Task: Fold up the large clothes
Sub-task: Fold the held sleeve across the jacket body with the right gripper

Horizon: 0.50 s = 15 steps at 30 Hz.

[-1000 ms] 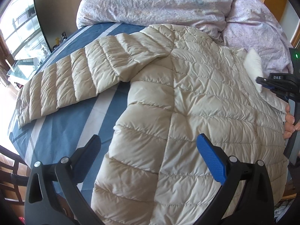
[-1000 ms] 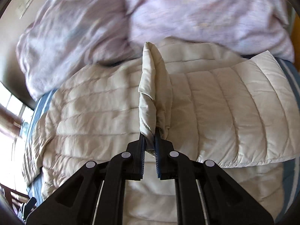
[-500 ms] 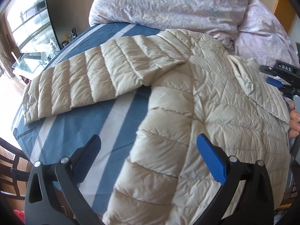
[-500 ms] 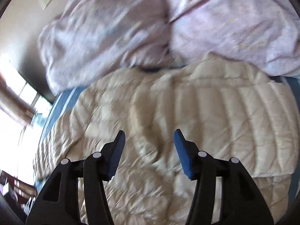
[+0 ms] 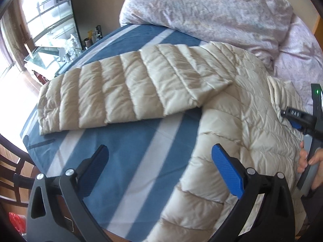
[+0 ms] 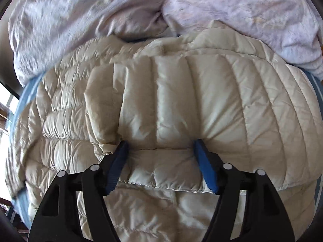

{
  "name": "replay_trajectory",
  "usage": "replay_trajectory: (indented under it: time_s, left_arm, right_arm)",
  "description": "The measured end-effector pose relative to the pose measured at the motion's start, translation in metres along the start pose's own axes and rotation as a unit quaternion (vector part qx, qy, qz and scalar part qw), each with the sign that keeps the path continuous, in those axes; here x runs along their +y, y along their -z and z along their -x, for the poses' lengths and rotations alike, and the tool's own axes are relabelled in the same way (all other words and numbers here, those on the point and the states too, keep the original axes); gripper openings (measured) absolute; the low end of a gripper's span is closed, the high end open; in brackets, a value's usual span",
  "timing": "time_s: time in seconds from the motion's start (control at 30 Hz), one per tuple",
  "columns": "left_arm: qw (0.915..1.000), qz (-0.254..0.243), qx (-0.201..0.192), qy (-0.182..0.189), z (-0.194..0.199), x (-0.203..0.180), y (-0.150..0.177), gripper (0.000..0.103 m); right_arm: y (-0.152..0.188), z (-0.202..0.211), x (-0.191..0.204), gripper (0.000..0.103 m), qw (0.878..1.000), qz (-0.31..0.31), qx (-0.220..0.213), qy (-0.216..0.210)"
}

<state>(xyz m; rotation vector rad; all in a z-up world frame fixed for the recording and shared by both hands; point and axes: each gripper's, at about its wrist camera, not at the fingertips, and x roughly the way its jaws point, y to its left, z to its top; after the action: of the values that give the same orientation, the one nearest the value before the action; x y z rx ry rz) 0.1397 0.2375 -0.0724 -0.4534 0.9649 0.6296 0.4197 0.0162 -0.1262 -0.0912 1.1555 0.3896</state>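
Note:
A cream quilted puffer jacket (image 5: 238,125) lies on a blue and white striped bedsheet (image 5: 129,153). Its one sleeve (image 5: 129,88) stretches out flat to the left. My left gripper (image 5: 159,161) is open and empty, above the sheet at the jacket's left edge. In the right wrist view the other sleeve (image 6: 181,104) lies folded across the jacket body (image 6: 60,141). My right gripper (image 6: 159,151) is open, its fingertips resting against the folded sleeve's lower edge. The right gripper also shows at the right edge of the left wrist view (image 5: 296,119).
Pink-lilac pillows and duvet (image 5: 201,10) lie at the head of the bed, also in the right wrist view (image 6: 242,14). A window and cluttered glass table (image 5: 50,54) stand at far left. A dark wooden chair (image 5: 12,173) is by the bed's near-left edge.
My right gripper opened and let go of the sleeve, which now lies flat across the jacket. My left gripper moved left, off the jacket body toward the outstretched sleeve.

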Motion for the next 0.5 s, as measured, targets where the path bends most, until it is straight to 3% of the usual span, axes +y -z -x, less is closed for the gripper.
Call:
replay_trajectory:
  time_s: [0.17, 0.5]
  left_arm:
    - [0.9994, 0.030, -0.003, -0.018, -0.001, 0.024, -0.011, 0.101]
    - [0.9936, 0.107, 0.003, -0.036, -0.008, 0.092, -0.028, 0.101]
  right_arm:
    - [0.005, -0.005, 0.021, 0.076, 0.999, 0.022, -0.011, 0.036]
    - [0.003, -0.009, 0.019, 0.080, 0.999, 0.023, -0.005, 0.026]
